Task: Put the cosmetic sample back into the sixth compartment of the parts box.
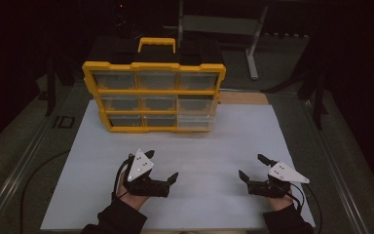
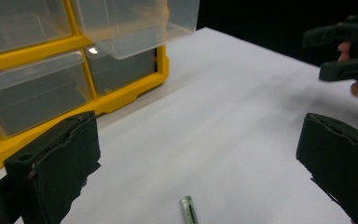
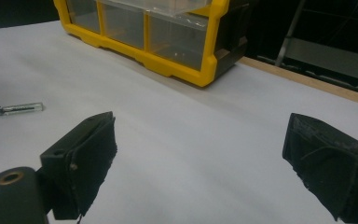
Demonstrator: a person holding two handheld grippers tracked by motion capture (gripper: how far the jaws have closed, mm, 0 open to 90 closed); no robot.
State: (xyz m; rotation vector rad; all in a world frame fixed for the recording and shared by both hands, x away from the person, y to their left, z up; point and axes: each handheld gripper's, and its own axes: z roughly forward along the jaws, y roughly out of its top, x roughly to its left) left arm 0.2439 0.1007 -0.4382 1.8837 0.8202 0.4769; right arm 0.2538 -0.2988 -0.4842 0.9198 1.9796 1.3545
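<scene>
Up near the far edge of the white worktop [image 1: 224, 146] stands a yellow drawer organizer [image 1: 153, 95], one clear drawer [image 2: 135, 23] pulled out. Both the left gripper [image 1: 163, 168] and right gripper [image 1: 253, 168] hover near the front edge, jaws spread and empty. Between them lies a small clear vial [image 3: 17, 108].

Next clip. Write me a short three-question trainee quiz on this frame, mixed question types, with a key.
1. True or false: the left gripper is shut on the vial.
2. On what does the organiser stand? A) white sheet B) bare wood C) a tray
3. Fill in: the organiser's frame is ___ in colour.

Key: 1. False; it is open, and the vial lies loose on the sheet. 2. A. 3. Yellow. The right gripper is open too.
</scene>
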